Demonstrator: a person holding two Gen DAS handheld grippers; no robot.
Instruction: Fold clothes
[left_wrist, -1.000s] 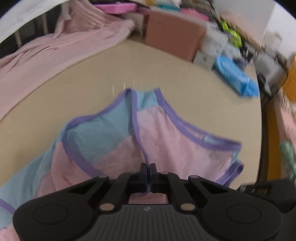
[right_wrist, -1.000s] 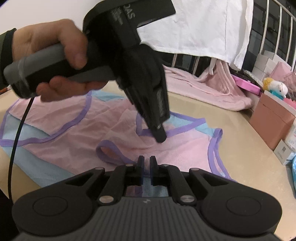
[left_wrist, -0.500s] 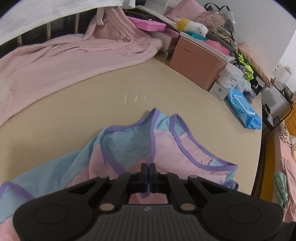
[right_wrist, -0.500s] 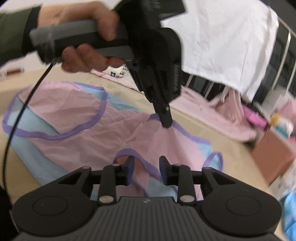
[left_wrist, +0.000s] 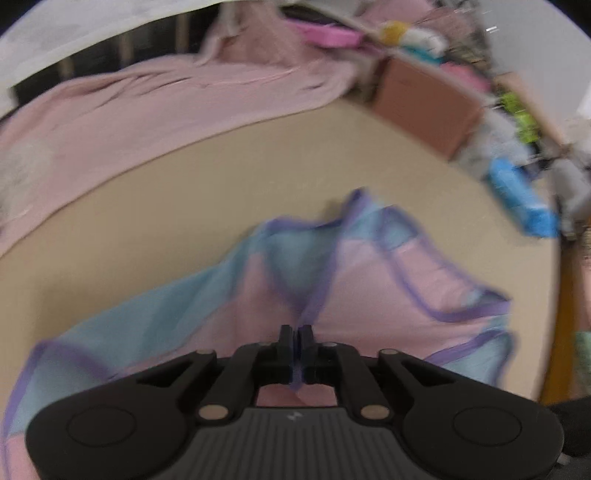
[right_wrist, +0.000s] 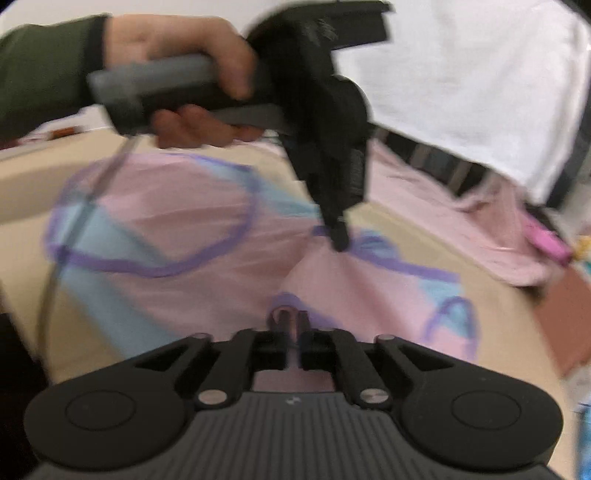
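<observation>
The top (left_wrist: 369, 288), a thin pink and blue garment with purple binding, lies on the beige table (left_wrist: 166, 206), spread toward the near edge and drawn up into a ridge where it is held. The pictures are blurred by motion.

Left gripper (left_wrist: 295, 338): fingers pressed together on a purple-bound edge, with the binding showing in the seam between them. In the right wrist view this gripper (right_wrist: 338, 240) points steeply down, its tip pinching the cloth into a small peak. A hand (right_wrist: 184, 74) in a dark green sleeve (right_wrist: 40, 70) holds its grip. The steep angle appears to serve lifting the edge clear of the table.

Right gripper (right_wrist: 293, 325): fingers nearly together, a narrow gap visible. A purple loop of binding sits at the tips, and cloth seems to run between them; whether it is truly nipped cannot be told with certainty.

Judgement: two holds on neighbouring bound edges suit carrying one part of the top over the rest to make a fold. The cloth is light and limp and may slip or bunch if the two holds part.

Along the far edge lie a pink garment (left_wrist: 147, 110), a brown box (left_wrist: 424, 103) and a blue pack (left_wrist: 521, 199), all well apart from the top.
</observation>
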